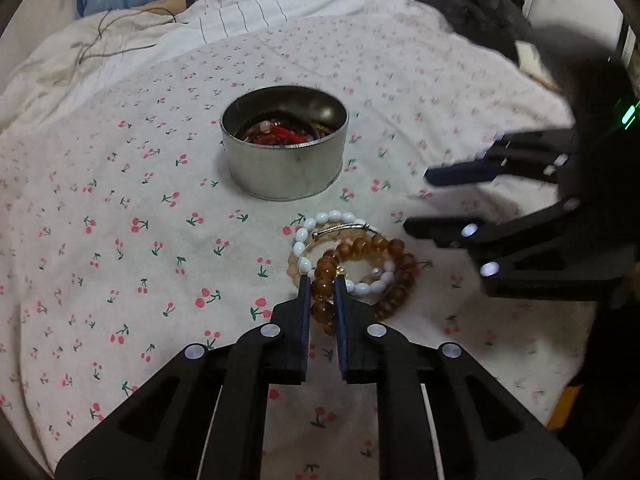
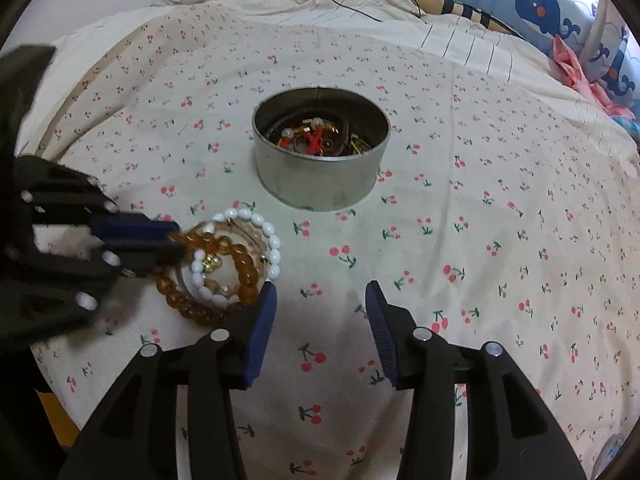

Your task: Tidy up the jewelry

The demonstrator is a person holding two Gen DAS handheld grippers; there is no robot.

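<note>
A pile of bracelets lies on the cherry-print sheet in front of a round metal tin (image 1: 280, 172) (image 2: 320, 184) that holds red and gold jewelry. The pile is an amber bead bracelet (image 1: 372, 245) (image 2: 244, 264), a white bead bracelet (image 1: 304, 236) (image 2: 264, 224) and a thin metal bangle (image 1: 344, 226). My left gripper (image 1: 323, 284) (image 2: 176, 240) is shut on the amber bracelet's near beads. My right gripper (image 2: 321, 288) (image 1: 418, 200) stands open just right of the pile with nothing between its fingers; its left fingertip (image 2: 269, 292) is at the pile's edge.
The sheet (image 2: 480, 240) covers a bed. A whale-print pillow (image 2: 536, 4) and pink cloth (image 2: 572, 68) lie at the back. A thin dark cord (image 1: 120, 36) trails over the rumpled quilt. A black garment (image 1: 480, 4) sits far right in the left wrist view.
</note>
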